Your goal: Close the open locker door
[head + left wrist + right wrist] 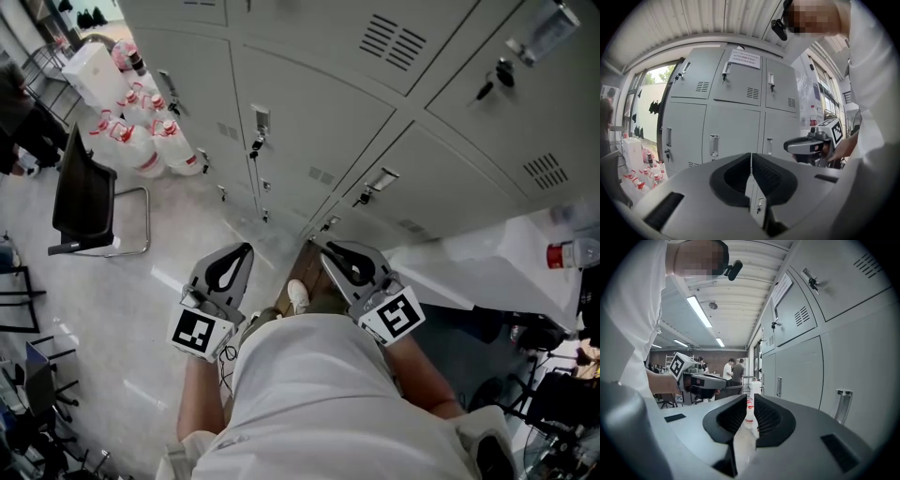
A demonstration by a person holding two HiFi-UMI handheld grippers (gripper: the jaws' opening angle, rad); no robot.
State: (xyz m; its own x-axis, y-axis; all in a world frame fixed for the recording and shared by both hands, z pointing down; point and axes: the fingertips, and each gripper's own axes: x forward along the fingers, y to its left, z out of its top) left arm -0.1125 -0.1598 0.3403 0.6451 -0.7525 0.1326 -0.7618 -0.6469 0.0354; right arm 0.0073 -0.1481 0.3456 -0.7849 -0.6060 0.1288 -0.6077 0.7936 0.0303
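Nearby, grey lockers (309,122) meet a glossy floor (122,309).

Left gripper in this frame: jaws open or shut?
Shut. In the left gripper view the left gripper has its two dark pads pressed together along a thin seam, with nothing between them.

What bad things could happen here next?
The small dark key hanging on the grey metal locker door might catch on anything brushing past. The clear plastic water jugs with red labels and the black chair crowd the pale floor on the left, so stepping that way could mean a trip.
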